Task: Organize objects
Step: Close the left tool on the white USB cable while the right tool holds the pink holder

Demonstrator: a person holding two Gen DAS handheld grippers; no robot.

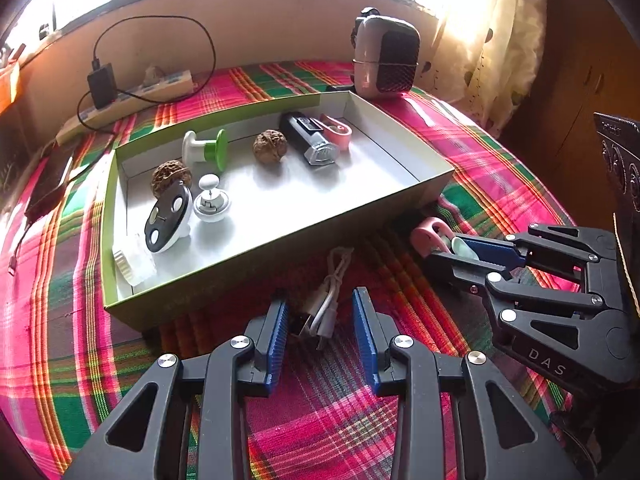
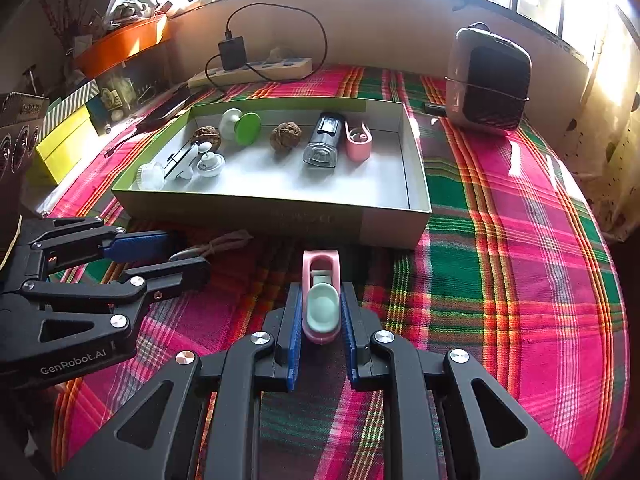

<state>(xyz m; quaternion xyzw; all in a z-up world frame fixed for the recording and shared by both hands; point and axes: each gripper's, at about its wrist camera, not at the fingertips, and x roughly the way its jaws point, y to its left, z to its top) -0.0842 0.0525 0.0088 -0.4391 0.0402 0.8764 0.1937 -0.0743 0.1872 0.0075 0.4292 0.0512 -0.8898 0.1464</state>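
A shallow green-rimmed box (image 1: 280, 236) (image 2: 396, 220) lies on the plaid cloth. It holds two walnuts (image 1: 270, 146), a green-and-white spool (image 1: 206, 150), a black lighter-like device (image 1: 308, 138), a pink clip (image 1: 338, 128) and small white gadgets. My left gripper (image 1: 320, 316) is open around a coiled white USB cable (image 1: 330, 296) in front of the box. My right gripper (image 2: 320, 312) is shut on a pink clip with a mint pad (image 2: 322, 300) (image 1: 436, 236), low over the cloth before the box.
A grey-and-black heater-like appliance (image 1: 386, 58) (image 2: 488, 80) stands behind the box. A power strip with a black charger (image 1: 120, 96) (image 2: 248, 66) lies along the wall. Yellow and striped boxes (image 2: 68, 136) sit at the left. A curtain (image 1: 500, 40) hangs at right.
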